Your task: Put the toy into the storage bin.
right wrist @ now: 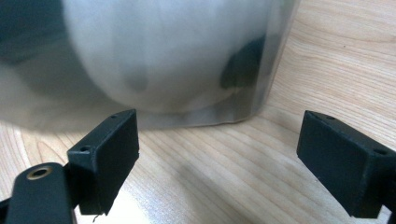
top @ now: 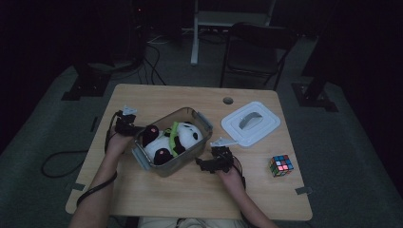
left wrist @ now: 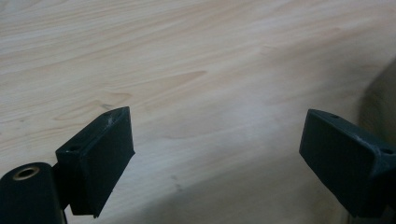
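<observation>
A clear plastic box (top: 205, 124) sits mid-table with a black-and-white panda plush (top: 172, 138) lying inside it. My left gripper (top: 127, 124) rests by the box's left end, open, with bare wood between its jaws (left wrist: 215, 149). Close in front of the box's near right side, my right gripper (top: 212, 163) stands open. In the right gripper view the box's translucent wall (right wrist: 168, 60) fills the space just past the open gripper (right wrist: 217, 154), apart from the pads. The box's white lid (top: 250, 122) lies flat to the right of the box.
A Rubik's cube (top: 281, 165) stands near the table's right edge. The wooden table (top: 190, 190) has a cable hole (top: 228, 100) at the back. A dark chair (top: 256, 47) and cables are on the floor beyond.
</observation>
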The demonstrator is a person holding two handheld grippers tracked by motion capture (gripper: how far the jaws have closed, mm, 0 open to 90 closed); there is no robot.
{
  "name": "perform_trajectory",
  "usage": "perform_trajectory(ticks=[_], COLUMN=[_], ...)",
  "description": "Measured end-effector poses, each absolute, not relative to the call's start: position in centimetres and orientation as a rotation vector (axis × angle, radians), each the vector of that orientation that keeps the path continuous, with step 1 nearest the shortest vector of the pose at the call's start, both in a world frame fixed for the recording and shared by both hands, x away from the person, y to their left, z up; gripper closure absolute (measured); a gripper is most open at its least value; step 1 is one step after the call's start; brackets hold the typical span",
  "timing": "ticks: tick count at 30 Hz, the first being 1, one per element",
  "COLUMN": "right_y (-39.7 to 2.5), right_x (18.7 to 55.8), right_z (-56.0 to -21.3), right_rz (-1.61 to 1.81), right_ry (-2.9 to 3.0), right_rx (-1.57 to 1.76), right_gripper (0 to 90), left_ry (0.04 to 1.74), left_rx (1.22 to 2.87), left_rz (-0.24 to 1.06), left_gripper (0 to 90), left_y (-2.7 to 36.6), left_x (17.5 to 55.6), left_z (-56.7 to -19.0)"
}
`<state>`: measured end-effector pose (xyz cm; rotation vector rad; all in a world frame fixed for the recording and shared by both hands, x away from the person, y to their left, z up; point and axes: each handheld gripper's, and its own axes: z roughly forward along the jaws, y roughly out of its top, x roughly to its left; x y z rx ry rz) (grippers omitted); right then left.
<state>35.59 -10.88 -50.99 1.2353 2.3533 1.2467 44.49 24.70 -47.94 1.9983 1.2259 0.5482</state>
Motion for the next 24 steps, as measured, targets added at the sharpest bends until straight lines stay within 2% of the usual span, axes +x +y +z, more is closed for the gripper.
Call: perform_trajectory(ticks=[9, 24], right_y=[-11.9, -13.5], right_x=[35.5, 35.6], right_z=[-50.8, -50.5], right_rz=[1.231, 1.185], right_ry=[2.333, 2.278], right_rx=[1.257, 1.285], right_gripper=[12.6, 13.5], left_ry=[1.166, 1.134], left_rx=[2.03, 2.016], left_rz=[0.555, 0.458], left_gripper=[10.8, 10.8], left_y=[23.3, 21.3], left_x=[42.1, 39.5], left_z=[-47.9, -48.5])
